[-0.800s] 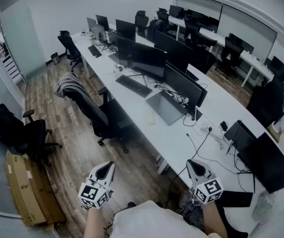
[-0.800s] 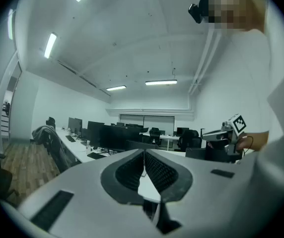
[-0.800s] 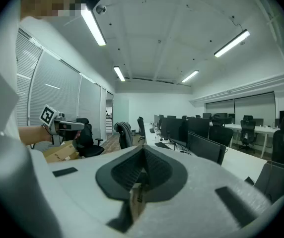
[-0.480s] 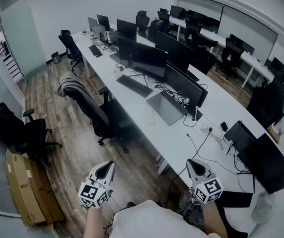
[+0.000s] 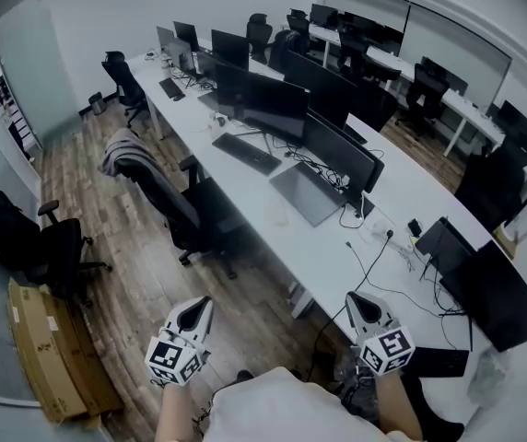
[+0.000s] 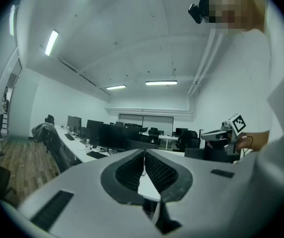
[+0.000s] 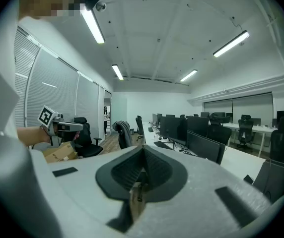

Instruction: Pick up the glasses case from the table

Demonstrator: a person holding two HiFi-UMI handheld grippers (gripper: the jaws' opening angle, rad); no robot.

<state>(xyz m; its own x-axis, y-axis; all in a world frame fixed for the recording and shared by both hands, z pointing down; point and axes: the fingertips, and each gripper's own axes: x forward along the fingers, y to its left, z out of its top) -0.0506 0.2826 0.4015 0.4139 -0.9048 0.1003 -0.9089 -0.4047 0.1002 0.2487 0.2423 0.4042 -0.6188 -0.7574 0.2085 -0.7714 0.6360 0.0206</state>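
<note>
We are holding the left tool (image 5: 199, 307) over the wooden floor (image 5: 134, 274), jaws pressed together and empty. We are holding the right tool (image 5: 357, 302) likewise closed beside the long desk (image 5: 323, 261). The glasses case is too small to pick out there.

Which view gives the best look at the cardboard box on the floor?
The head view: the cardboard box lies in full sight from above, beside the black chairs. The right gripper view shows only a small part, low at left; the left gripper view misses it.
</note>
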